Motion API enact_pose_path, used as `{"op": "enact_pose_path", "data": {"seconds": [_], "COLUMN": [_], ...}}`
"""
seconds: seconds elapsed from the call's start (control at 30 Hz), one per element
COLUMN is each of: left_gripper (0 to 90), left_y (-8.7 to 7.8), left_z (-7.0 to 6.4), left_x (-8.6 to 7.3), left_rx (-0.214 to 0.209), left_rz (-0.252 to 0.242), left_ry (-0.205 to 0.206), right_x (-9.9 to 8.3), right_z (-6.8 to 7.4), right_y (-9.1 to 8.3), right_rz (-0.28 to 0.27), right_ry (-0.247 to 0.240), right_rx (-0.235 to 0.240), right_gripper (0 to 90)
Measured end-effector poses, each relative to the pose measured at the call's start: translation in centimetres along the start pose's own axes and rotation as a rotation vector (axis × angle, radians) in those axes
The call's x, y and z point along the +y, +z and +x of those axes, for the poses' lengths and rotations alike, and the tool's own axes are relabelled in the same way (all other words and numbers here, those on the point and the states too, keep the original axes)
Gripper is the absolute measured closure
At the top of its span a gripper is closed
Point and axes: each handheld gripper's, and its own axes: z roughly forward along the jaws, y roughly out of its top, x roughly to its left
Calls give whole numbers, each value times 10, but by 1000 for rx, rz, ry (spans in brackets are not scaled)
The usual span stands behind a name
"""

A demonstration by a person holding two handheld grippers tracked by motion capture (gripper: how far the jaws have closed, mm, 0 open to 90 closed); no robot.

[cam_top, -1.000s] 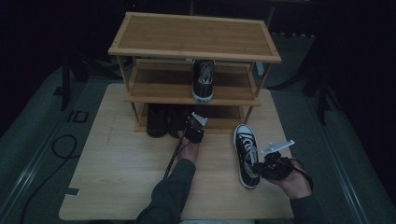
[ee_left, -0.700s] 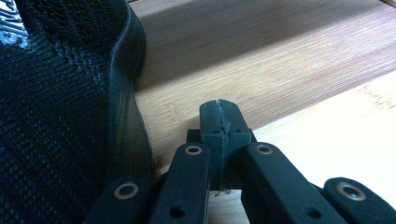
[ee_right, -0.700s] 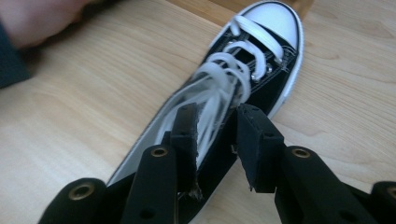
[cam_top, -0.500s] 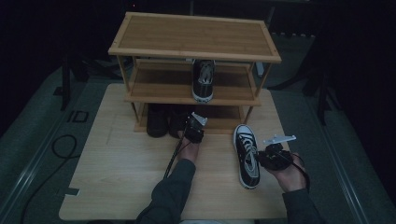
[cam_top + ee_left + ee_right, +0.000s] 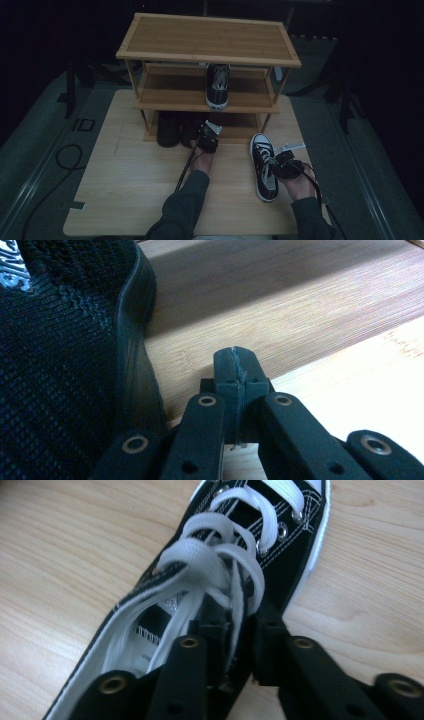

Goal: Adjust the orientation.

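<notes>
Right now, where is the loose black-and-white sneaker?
In the high view the sneaker lies on the table's right side, before the shoe rack, with the right gripper shut on its side wall.

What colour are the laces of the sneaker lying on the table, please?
White, on a black sneaker with a white sole edge; the right gripper view shows the laces best.

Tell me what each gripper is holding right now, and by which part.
The right gripper is shut on the sneaker, pinching its side wall by the laces. The left gripper is shut on nothing.
</notes>
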Motion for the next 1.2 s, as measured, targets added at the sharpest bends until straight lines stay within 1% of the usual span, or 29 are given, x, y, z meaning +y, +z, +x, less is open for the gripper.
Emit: {"op": "enact_pose_path", "data": {"seconds": [0.03, 0.07, 0.17, 0.27, 0.3, 0.33, 0.37, 0.4, 0.43, 0.5, 0.57, 0.6, 0.77, 0.9, 1.2], "left_gripper": [900, 900, 900, 900, 900, 900, 900, 900, 900, 900, 900, 900, 900, 900, 900], "left_y": [0, 0, 0, 0, 0, 0, 0, 0, 0, 0, 0, 0, 0, 0, 0], "left_z": [0, 0, 0, 0, 0, 0, 0, 0, 0, 0, 0, 0, 0, 0, 0], "left_x": [0, 0, 0, 0, 0, 0, 0, 0, 0, 0, 0, 0, 0, 0, 0], "left_rx": [1, 1, 0, 0, 1, 1, 0, 0, 1, 1, 1, 1, 1, 0, 1], "left_rz": [0, 0, 0, 0, 0, 0, 0, 0, 0, 0, 0, 0, 3, 3, 3], "left_ry": [2, 2, 3, 3, 4, 4, 4, 4, 5, 6, 7, 7, 6, 6, 7], "right_x": [-1, -1, -4, -5, -5, -5, -6, -6, -6, -6, -6, -6, -5, -4, -1], "right_z": [-2, -2, -8, -10, -13, -13, -15, -15, -17, -18, -19, -19, -18, -15, -13], "right_y": [-2, -2, -5, -7, -8, -8, -9, -9, -11, -12, -14, -14, -17, -20, -25], "right_rz": [-27, -27, -49, -59, -66, -66, -71, -71, -84, -89, -94, -94, -103, -115, -128], "right_ry": [24, 24, 68, 72, 81, 81, 89, 89, 95, 99, 104, 104, 105, 96, 83], "right_rx": [21, 21, 56, 59, 70, 70, 83, 83, 86, 86, 104, 104, 131, 147, 155], "right_gripper": [851, 851, 860, 862, 863, 863, 864, 864, 864, 865, 866, 866, 867, 869, 869]}}
